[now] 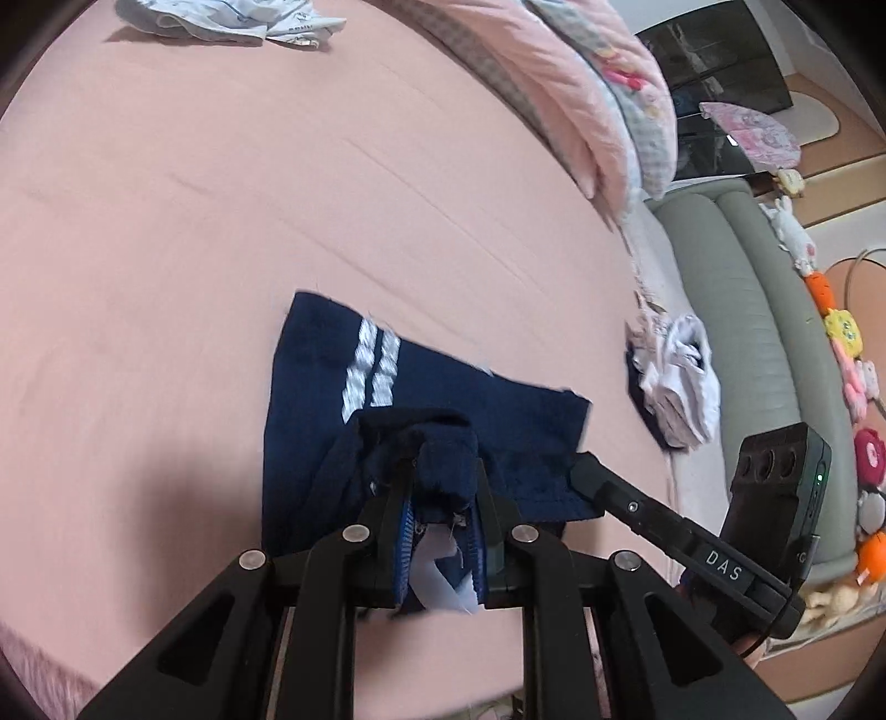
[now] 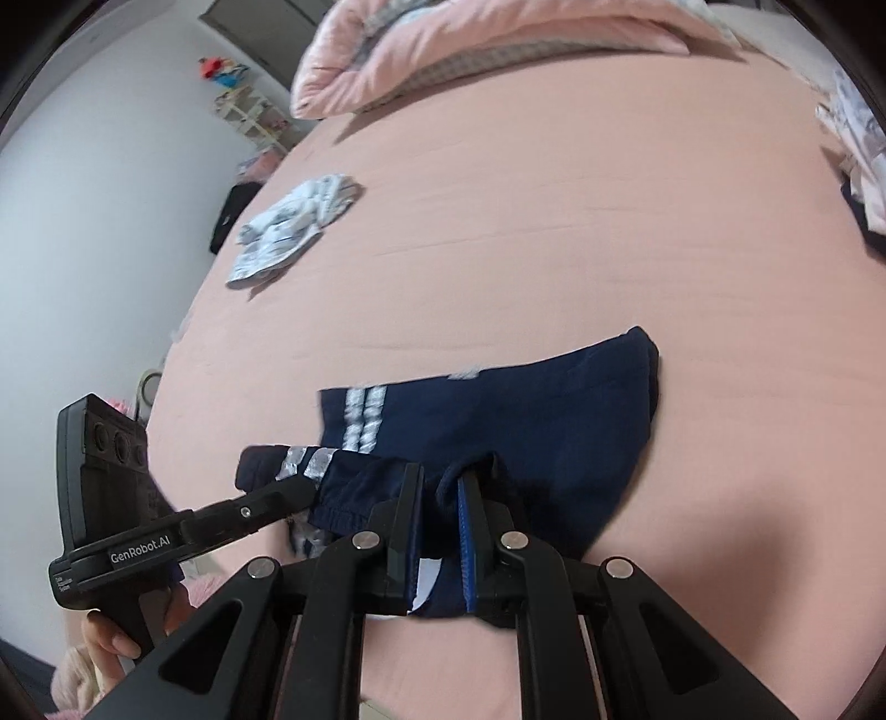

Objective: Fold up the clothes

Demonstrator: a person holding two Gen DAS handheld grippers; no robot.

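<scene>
both grippers, left gripper (image 1: 443,487) and right gripper (image 2: 448,487), clench navy shorts (image 2: 498,410) lying crosswise on bed (image 2: 554,221).

left wrist view: sitting just behind the left gripper (image 1: 443,471), looking steeply down along its fingers, very close to the navy shorts (image 1: 421,387).
right wrist view: riding the right gripper (image 2: 451,482), facing down over the pink bed (image 2: 554,221).
shared: both are showing the shorts, the bed, the quilt (image 1: 581,83) and each other's gripper.

Home bedroom: pink-sheeted bed (image 1: 166,194), quilt (image 2: 443,50).
</scene>
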